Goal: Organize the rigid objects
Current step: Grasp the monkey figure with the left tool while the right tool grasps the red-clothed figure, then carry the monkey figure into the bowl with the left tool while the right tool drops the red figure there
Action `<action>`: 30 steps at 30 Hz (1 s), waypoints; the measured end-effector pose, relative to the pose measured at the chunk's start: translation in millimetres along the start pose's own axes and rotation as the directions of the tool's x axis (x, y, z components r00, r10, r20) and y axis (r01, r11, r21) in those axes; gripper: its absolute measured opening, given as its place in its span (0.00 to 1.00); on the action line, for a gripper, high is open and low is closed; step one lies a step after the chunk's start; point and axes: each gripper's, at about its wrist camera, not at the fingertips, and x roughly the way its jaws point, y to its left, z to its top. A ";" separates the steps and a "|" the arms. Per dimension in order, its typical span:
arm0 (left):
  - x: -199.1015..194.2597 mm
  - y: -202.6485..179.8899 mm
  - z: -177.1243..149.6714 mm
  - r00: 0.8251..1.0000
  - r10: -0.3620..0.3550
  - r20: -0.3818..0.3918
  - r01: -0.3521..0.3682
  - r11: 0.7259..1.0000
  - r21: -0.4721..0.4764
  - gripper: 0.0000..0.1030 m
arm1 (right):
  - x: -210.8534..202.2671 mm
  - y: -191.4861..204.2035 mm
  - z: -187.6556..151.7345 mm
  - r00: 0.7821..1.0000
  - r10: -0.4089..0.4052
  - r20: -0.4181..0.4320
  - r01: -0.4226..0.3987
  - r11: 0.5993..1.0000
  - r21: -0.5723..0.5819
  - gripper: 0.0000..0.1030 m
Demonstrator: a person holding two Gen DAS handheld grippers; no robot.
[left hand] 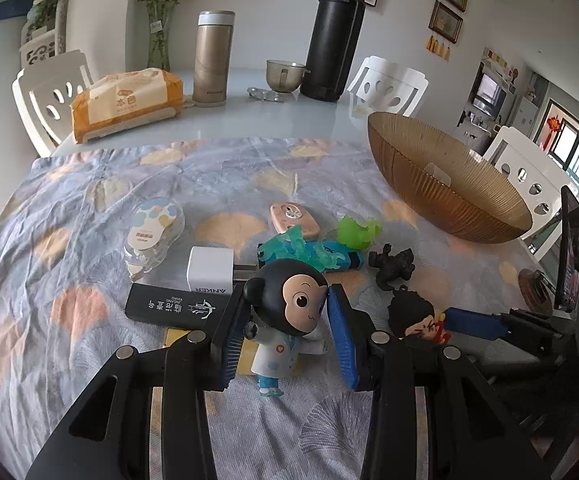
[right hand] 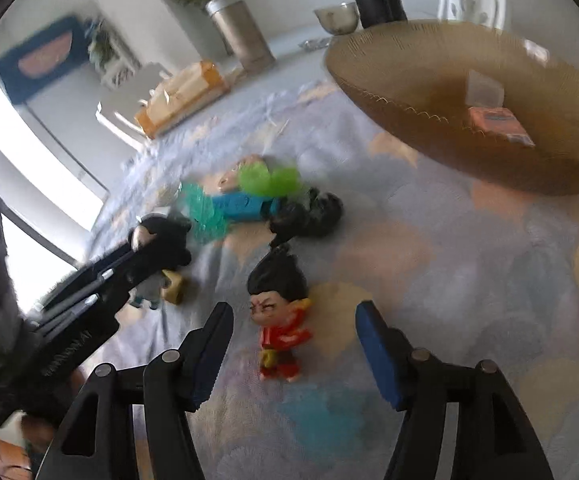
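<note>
left gripper (left hand: 289, 334): clamped on black-haired, white-coated doll figurine (left hand: 285, 312), upright on worktop cloth | right gripper (right hand: 293, 354): jaws apart, straddling red-robed figurine (right hand: 279, 320), apparently untouched (blurred) | amber bowl (left hand: 449, 184) beyond

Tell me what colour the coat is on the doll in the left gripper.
White, on the doll; clearest in the left wrist view.

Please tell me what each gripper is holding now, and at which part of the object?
The left gripper holds the monkey figurine by its head, pads on both sides. The right gripper holds nothing: it is open around the red-clothed figurine, not touching it.
</note>
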 end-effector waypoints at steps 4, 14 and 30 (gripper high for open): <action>-1.0 1.5 -0.1 1.000 0.005 0.006 -0.005 1.000 -0.006 0.35 | 6.6 25.3 -4.0 0.996 -0.087 0.030 0.090 0.989 -0.121 0.28; -27.9 -32.3 19.3 0.995 -0.061 0.083 0.055 0.996 0.068 0.35 | -81.1 -3.1 8.2 0.972 -0.038 0.232 0.052 0.997 -0.052 0.28; 41.9 -125.5 116.4 0.977 -0.214 0.020 0.209 0.968 0.139 0.35 | -111.3 -110.7 85.5 0.968 -0.119 0.223 0.040 0.944 0.328 0.28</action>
